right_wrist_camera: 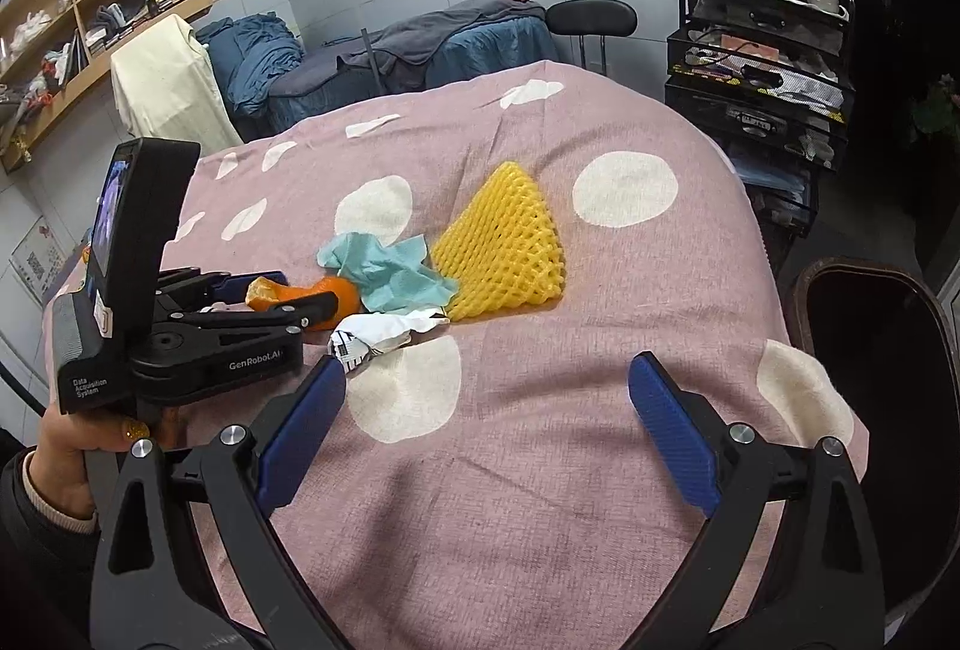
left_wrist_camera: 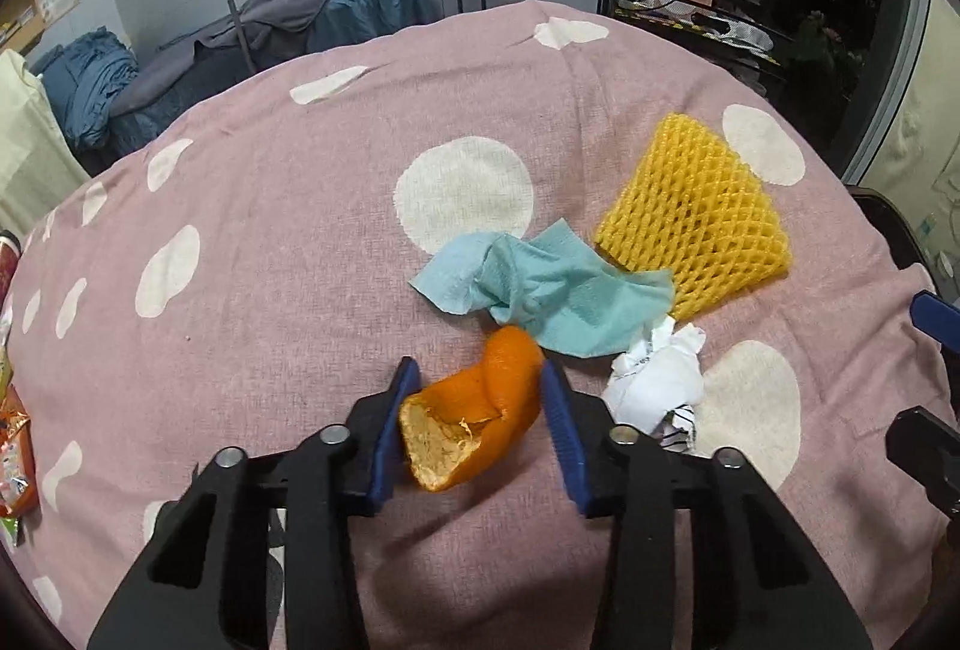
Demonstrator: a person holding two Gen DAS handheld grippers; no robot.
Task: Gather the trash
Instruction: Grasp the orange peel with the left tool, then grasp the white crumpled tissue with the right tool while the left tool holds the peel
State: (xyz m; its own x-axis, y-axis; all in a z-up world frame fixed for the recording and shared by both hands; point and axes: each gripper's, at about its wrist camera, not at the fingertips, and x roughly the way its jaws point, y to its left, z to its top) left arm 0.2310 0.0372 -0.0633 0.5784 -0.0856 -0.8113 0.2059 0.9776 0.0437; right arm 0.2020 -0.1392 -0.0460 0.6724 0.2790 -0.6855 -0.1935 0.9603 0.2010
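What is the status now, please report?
Left gripper astride orange peel, jaws not yet closed. Right gripper open, empty, above cloth. Blue tissue touching peel's far end; crumpled paper beside it.

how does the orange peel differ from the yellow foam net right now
The orange peel is a small, curled, solid strip, while the foam net is larger, flat and full of holes. The peel sits between the left gripper's open fingers, with a gap on its right side; the net lies free, farther away. Both rest on the pink dotted cloth.
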